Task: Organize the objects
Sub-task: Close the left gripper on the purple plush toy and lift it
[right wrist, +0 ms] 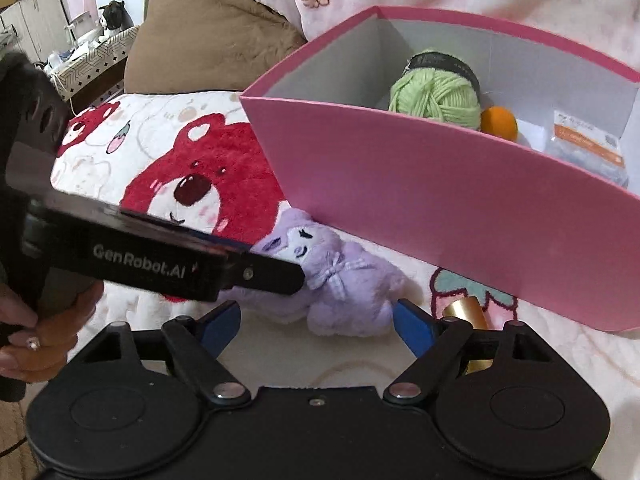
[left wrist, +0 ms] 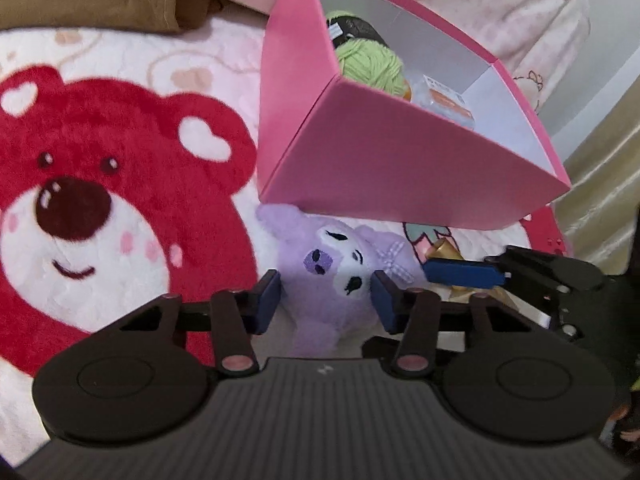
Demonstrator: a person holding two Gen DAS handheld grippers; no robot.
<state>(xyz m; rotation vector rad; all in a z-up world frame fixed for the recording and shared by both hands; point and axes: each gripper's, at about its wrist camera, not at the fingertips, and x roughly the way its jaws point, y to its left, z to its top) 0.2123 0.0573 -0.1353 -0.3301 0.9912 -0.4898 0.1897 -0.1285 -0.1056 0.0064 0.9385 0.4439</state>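
Observation:
A purple plush toy (left wrist: 332,276) lies on the bear blanket in front of a pink box (left wrist: 400,172). My left gripper (left wrist: 326,298) is open, its fingers on either side of the toy's head, not closed on it. My right gripper (right wrist: 316,326) is open just in front of the toy's body (right wrist: 352,284). In the right wrist view the pink box (right wrist: 460,208) holds green yarn (right wrist: 438,96), an orange ball (right wrist: 498,122) and a packet (right wrist: 588,148). A gold object (right wrist: 468,312) lies by my right gripper's right finger, partly hidden.
A red bear blanket (left wrist: 100,208) covers the bed. A brown pillow (right wrist: 208,32) and pink bedding (left wrist: 500,12) lie behind the box. My left gripper's body (right wrist: 160,260) crosses the left of the right wrist view. Shelves with clutter (right wrist: 80,48) stand far left.

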